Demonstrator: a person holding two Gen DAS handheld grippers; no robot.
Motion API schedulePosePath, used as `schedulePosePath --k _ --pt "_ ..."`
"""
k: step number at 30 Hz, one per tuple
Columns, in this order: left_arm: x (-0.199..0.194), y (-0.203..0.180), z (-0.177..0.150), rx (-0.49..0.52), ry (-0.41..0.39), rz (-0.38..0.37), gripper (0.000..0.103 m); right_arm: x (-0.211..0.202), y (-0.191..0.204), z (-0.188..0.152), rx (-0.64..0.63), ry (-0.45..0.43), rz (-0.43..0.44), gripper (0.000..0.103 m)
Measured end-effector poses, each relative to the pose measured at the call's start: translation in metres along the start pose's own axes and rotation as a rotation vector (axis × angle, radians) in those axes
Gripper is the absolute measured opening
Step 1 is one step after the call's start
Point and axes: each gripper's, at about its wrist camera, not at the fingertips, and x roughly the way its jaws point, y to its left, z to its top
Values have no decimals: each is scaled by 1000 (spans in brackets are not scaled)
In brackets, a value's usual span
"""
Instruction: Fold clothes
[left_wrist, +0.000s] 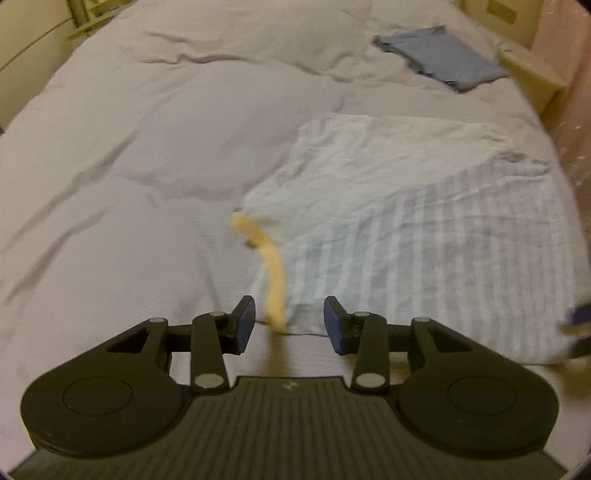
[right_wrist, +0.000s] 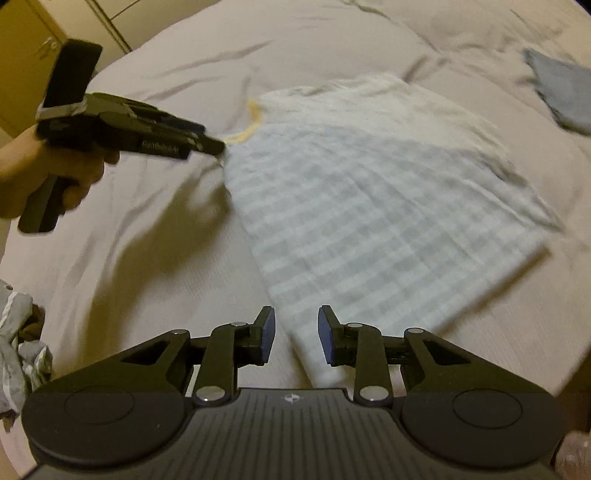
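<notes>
A white-and-grey striped garment (left_wrist: 424, 229) lies spread on the bed, its far part plain pale cloth. A yellow trim strip (left_wrist: 275, 280) runs along its near left corner. My left gripper (left_wrist: 289, 324) is open just above that corner, and the yellow strip's end lies between the blue pads (left_wrist: 245, 325) without being clamped. In the right wrist view the left gripper (right_wrist: 216, 144), held by a hand (right_wrist: 40, 173), points at the yellow trim (right_wrist: 243, 134). My right gripper (right_wrist: 296, 332) is open over the near edge of the striped garment (right_wrist: 369, 214), gripping nothing.
A folded blue garment (left_wrist: 443, 55) lies at the bed's far right corner, also in the right wrist view as the blue garment (right_wrist: 565, 92). Crumpled grey clothes (right_wrist: 18, 354) sit at the bed's left edge. The grey duvet (left_wrist: 147, 166) stretches wide to the left. Wooden furniture (left_wrist: 532, 66) borders the far right.
</notes>
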Motion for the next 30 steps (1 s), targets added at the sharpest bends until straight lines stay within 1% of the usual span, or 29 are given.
schedulePosePath --k 1,3,5,7,8,10,12,13,18,20,23,25,27,30 --pt "6 -1 0 11 9 -2 36 9 0 2 2 12 3 32" --pt "22 0 -2 17 47 11 38 24 -5 -5 25 73 3 32" --pt "32 3 -6 15 81 38 40 32 -9 -16 37 129 1 31" --pt "31 4 -11 20 96 60 40 20 -11 -28 23 145 -5 32" --pt "25 1 -13 49 99 81 38 12 -12 -33 18 157 -15 32" --pt "10 -5 -16 103 98 105 38 -4 -12 -40 4 173 -46 36" --pt "-8 -9 -20 129 94 120 38 -21 -10 -42 -17 174 -82 43" --pt "-17 -10 -21 129 89 126 39 -30 -8 -42 -28 170 -109 45" --pt "-61 -19 -22 83 42 149 46 -60 0 -26 -50 148 -222 58" --pt "-75 -24 -23 74 27 151 48 -68 4 -17 -58 139 -255 59" --pt "-88 -32 -26 89 21 139 52 -78 11 -9 -71 122 -272 59" --pt "-93 -39 -29 119 19 130 55 -81 15 -5 -78 112 -274 60" --pt "-98 -45 -30 150 14 122 63 -83 18 -2 -82 105 -272 60" --pt "-101 -53 -30 181 7 119 64 -86 20 0 -74 97 -265 60"
